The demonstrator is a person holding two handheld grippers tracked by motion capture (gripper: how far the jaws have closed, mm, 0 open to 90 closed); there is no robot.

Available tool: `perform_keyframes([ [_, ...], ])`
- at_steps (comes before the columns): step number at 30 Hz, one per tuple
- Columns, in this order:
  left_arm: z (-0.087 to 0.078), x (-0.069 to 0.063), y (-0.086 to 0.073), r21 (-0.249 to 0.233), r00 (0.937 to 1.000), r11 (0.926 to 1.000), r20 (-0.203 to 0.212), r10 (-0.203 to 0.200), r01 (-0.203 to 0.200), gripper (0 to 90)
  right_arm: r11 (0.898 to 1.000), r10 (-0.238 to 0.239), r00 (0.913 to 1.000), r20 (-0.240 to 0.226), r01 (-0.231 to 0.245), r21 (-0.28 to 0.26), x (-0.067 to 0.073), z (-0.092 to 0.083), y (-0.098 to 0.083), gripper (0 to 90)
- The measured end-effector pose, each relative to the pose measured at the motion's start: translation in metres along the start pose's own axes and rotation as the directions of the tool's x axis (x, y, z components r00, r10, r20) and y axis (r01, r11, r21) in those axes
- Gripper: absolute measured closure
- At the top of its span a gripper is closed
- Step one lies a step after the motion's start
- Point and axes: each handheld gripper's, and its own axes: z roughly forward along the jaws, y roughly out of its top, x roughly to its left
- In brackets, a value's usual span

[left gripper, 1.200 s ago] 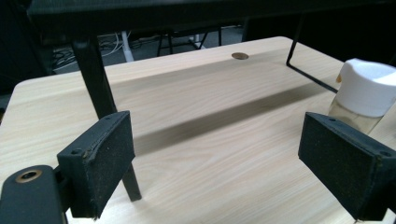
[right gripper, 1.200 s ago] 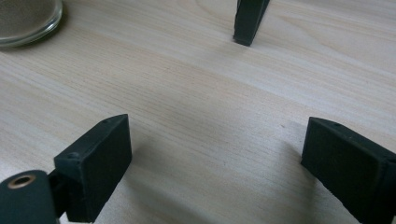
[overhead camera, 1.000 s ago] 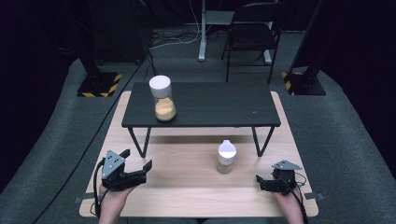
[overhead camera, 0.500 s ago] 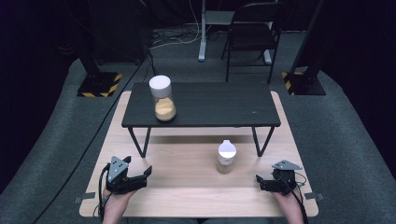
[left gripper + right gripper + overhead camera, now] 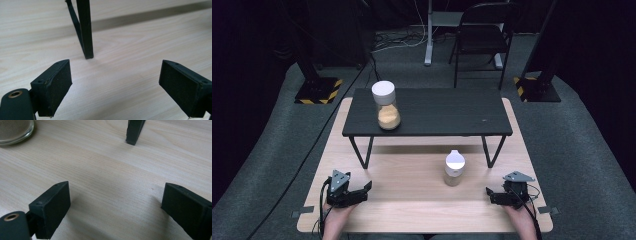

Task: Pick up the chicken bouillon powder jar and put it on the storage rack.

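Left gripper (image 5: 362, 189): jaws spread wide, nothing between them, low over the wooden table (image 5: 412, 210) at 7 o'clock.
Right gripper (image 5: 490, 193): jaws spread, empty, at 5 o'clock.
Small jar (image 5: 454, 169): white lid, upright on the table between the grippers, nearer the right one.
Tall jar (image 5: 386, 105): on the black bench (image 5: 447, 112), 11 o'clock.

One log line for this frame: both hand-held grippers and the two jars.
left hand-held gripper: open, empty | right hand-held gripper: open, empty | small jar: upright on wooden table | tall jar: upright on black shelf
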Motion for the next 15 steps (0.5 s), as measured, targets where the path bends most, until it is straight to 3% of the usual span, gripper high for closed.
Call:
perform_keyframes([
  [5,0.007,0.004,0.001,0.043,1.0,0.9991,-0.001,0.001,-0.001,10.7,1.0,0.002,1.0,0.002,-0.002,0.0,0.001,0.0,0.0,7.4],
  [11,0.017,0.004,0.006,0.12,1.0,0.9928,0.001,0.009,-0.01,10.5,1.0,0.002,1.0,0.002,-0.002,0.0,0.001,0.0,0.0,7.4],
  [15,0.02,0.003,0.008,0.14,0.9999,0.9901,0.006,0.016,-0.016,10.5,1.0,0.002,1.0,0.002,-0.002,0.0,0.0,0.0,0.0,7.4],
])
